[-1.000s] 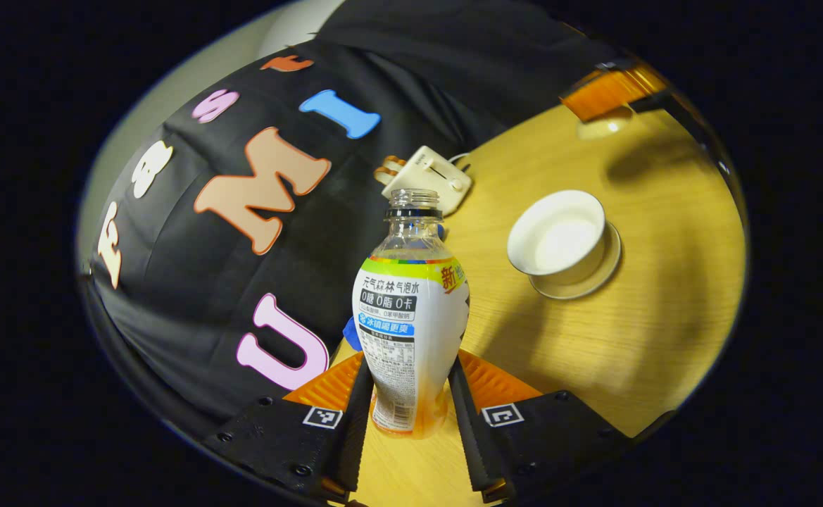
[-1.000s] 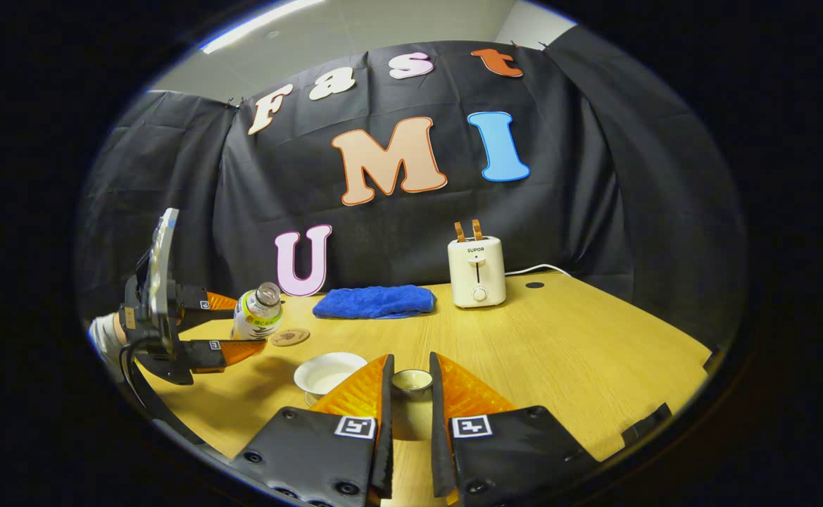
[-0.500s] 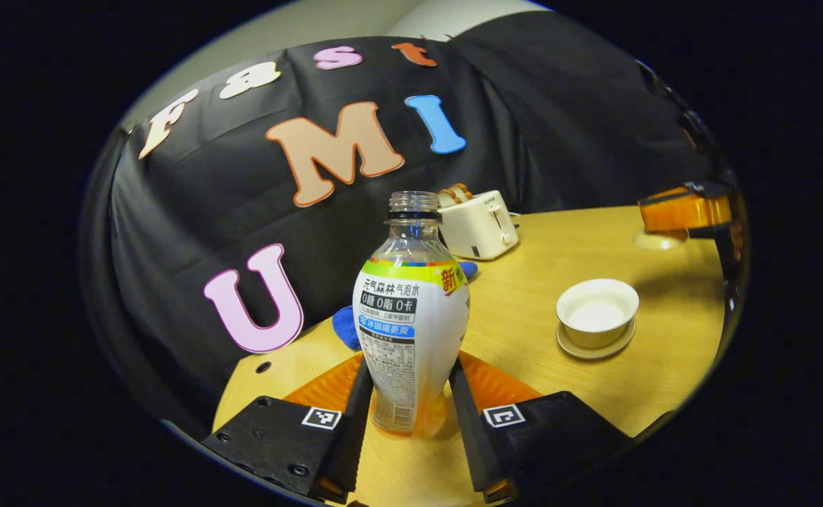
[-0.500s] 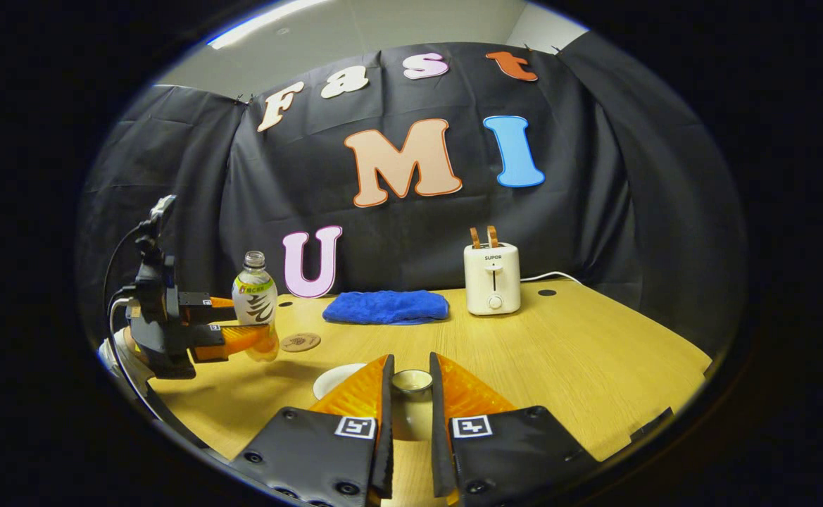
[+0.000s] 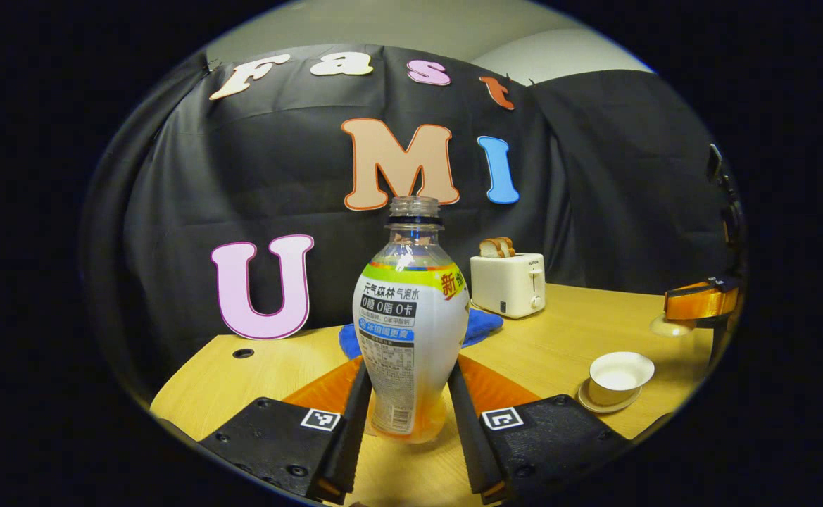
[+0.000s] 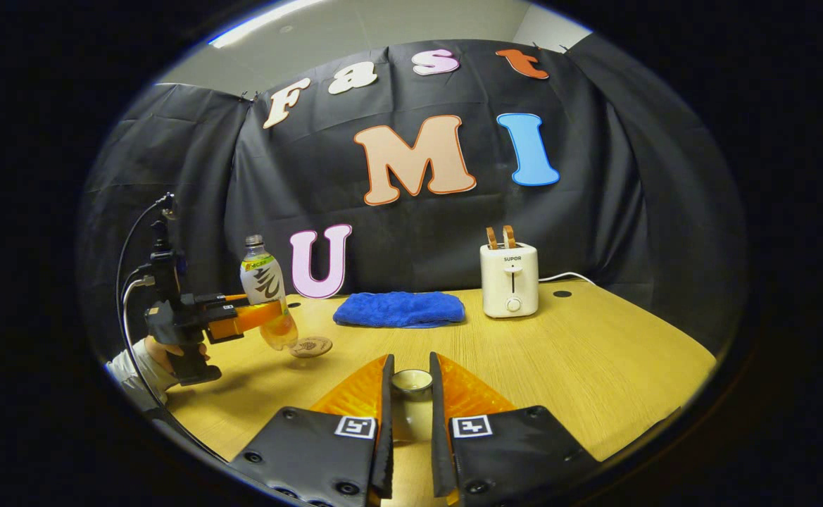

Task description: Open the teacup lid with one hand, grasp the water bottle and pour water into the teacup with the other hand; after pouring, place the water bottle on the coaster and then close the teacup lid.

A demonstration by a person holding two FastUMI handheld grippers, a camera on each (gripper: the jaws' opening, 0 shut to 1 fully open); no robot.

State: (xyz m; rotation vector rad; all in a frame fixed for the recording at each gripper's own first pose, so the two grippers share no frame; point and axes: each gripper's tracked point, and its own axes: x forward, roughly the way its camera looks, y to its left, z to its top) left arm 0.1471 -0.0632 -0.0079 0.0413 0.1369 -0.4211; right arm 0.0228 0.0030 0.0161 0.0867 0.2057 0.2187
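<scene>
- We see the left hand-held gripper (image 5: 405, 422) pinching the water bottle (image 5: 411, 331) low on its body, with 1 finger pressed on each side.
- In the left gripper view the bottle stands upright between the fingers, it has no cap, and a little orange liquid sits at its bottom.
- In the right gripper view we see the same left hand-held gripper (image 6: 256, 317) far at the left, held by a hand (image 6: 154, 352) in a white sleeve, and there the water bottle (image 6: 265, 292) leans a little and hangs above the tabletop (image 6: 594, 366).
- The round brown coaster (image 6: 311, 346) lies on the tabletop just beside and below the bottom of the bottle; we cannot tell if they touch.
- The right hand-held gripper (image 6: 409, 422) is pressed on the teacup lid (image 6: 411, 382), which sits between its 2 fingers with the knob turned toward the camera.
- In the left gripper view the right hand-held gripper (image 5: 700, 304) shows at the right edge with the pale lid (image 5: 668, 326) under it, raised above the tabletop.
- The white teacup (image 5: 621, 370) stands open on its saucer (image 5: 598, 403), near the right edge of the tabletop, well apart from the bottle.
- Behind, a blue cloth (image 6: 399, 310) lies folded near the wall, and a white toaster (image 6: 510, 279) with 2 slices of bread stands to its right.
</scene>
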